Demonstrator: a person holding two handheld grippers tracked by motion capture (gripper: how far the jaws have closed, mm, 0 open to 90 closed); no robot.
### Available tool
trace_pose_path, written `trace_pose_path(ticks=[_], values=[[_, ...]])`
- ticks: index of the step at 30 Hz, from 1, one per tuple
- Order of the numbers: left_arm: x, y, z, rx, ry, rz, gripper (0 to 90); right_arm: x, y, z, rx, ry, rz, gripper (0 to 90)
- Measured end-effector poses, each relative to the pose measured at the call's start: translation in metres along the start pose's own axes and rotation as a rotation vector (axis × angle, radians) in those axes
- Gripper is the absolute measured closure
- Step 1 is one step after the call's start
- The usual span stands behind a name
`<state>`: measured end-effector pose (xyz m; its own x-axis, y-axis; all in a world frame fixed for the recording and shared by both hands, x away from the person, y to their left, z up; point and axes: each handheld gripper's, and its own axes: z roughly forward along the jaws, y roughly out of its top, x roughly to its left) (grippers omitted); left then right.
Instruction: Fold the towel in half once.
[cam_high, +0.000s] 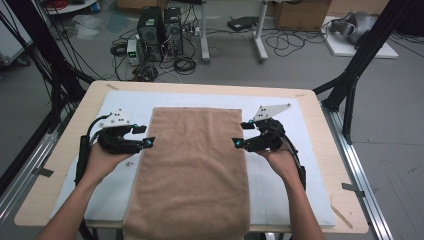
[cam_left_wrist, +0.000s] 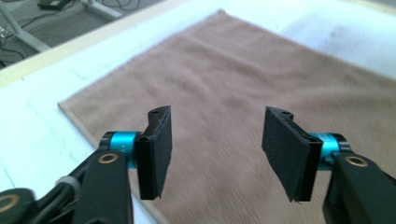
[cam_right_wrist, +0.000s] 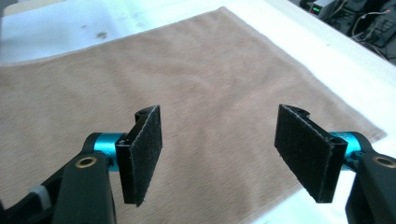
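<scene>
The left gripper (cam_left_wrist: 215, 154) has its 2 black padded jaws standing apart with nothing between them; in the left gripper view they hang above the near edge of the flat, rectangular brown terry towel (cam_left_wrist: 243, 88), not touching the cloth. The right gripper (cam_right_wrist: 229, 156) is the same: 2 black pads spread wide, bare air between them, poised over the towel's opposite long edge.

In the high view, the left gripper (cam_high: 146, 136) sits just at the towel's (cam_high: 192, 165) left edge and the right gripper (cam_high: 241, 134) just at its right edge, both pointing inward toward each other across the cloth. Each is held by a hand, the left hand (cam_high: 102, 161) and the right hand (cam_high: 281, 161), with forearms coming in from the bottom. A grey three-cornered plate tops each gripper.

The towel lies smooth along the middle of a white mat (cam_high: 125, 107), its far end toward the back of the table and its near end draped over the front edge. The mat covers a pale wooden table (cam_high: 320, 130). Beyond the table, on the grey floor, stand 2 black computer towers (cam_high: 160, 32) among loose cables.
</scene>
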<state>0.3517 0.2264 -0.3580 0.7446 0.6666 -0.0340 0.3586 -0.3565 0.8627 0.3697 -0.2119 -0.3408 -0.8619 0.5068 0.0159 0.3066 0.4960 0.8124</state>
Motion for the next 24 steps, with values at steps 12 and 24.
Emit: trace_pose_path(ticks=[12, 24], values=[[0.031, -0.015, 0.050, 0.060, 0.036, -0.030, 46.2, -0.038, -0.020, 0.046, 0.053, -0.082, 0.085, 40.0], [0.046, -0.039, 0.091, 0.161, 0.030, -0.047, 51.0, -0.056, -0.046, 0.088, 0.144, -0.103, 0.133, 48.9]])
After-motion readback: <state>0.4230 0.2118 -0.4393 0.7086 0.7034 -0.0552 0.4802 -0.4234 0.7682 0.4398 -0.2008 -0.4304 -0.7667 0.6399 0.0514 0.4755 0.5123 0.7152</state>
